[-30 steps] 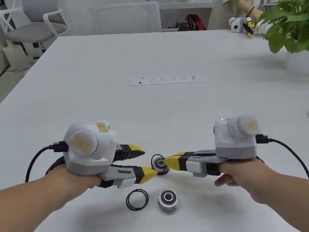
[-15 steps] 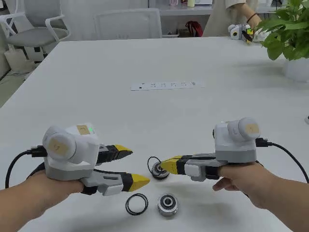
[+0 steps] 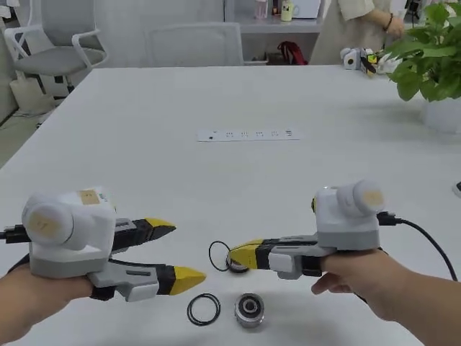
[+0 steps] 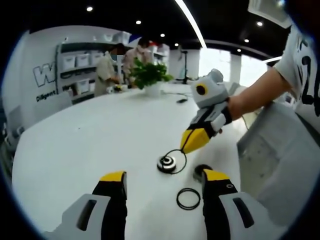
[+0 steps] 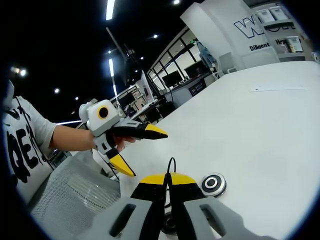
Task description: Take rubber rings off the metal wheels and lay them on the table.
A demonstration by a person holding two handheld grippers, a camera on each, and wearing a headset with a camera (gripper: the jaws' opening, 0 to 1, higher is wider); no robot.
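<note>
My right gripper (image 3: 235,254) is shut on a thin black rubber ring (image 3: 219,256), held just above the table. A small metal wheel (image 3: 238,267) lies right under its yellow tips. In the left gripper view that ring (image 4: 176,155) hangs from the right gripper (image 4: 191,142) down to the wheel (image 4: 167,163); whether it still touches the wheel I cannot tell. My left gripper (image 3: 185,252) is open, to the left of the wheel and apart from it. A second wheel (image 3: 249,308) and a loose ring (image 3: 204,308) lie nearer the front edge.
A white power strip (image 3: 247,134) lies mid-table. A potted plant (image 3: 432,58) stands at the far right. Chairs (image 3: 57,43) and a person (image 3: 360,21) are behind the far edge. Cables trail from both grippers toward me.
My left gripper has drawn back to the left, away from the wheel, and stays open. The right gripper has stayed shut on the ring beside the wheel. The head camera tilted up.
</note>
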